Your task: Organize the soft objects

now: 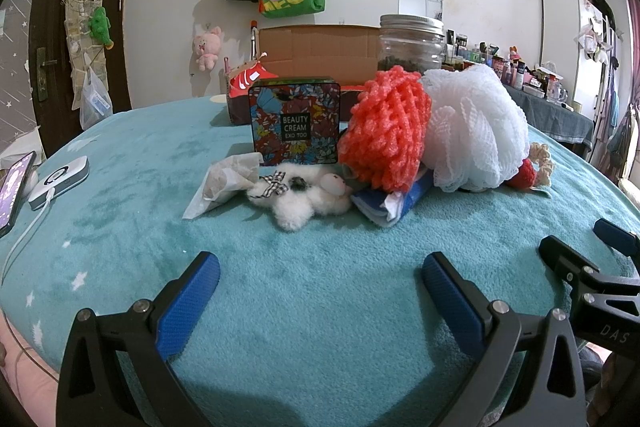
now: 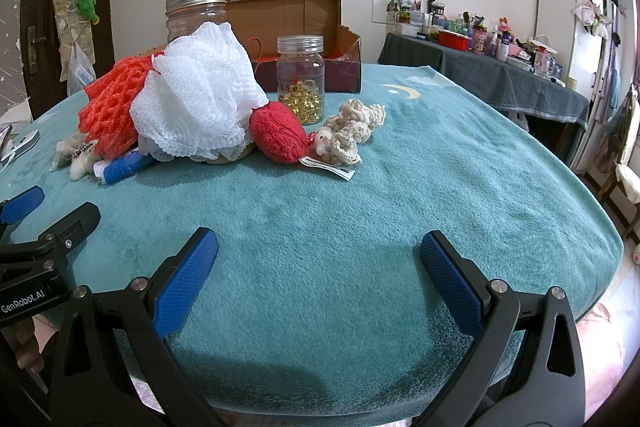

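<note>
Both claws gape wide and empty over the teal blanket (image 1: 320, 287).
Left wrist view: ahead of the left gripper (image 1: 320, 279), the white plush toy (image 1: 298, 195) lies crosswise; orange foam net (image 1: 384, 131) and white mesh pouf (image 1: 476, 131) sit beyond, rightward. Right wrist view: ahead-left of the right gripper (image 2: 320, 259), the red knit piece (image 2: 278, 137) tilts, touching the cream crochet piece (image 2: 352, 131).

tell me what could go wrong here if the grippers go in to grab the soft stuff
The white mesh puff leans on the orange foam net with a red plush piece against it; pulling one may drag the others. The capsule jar stands just behind and could get knocked over.
</note>
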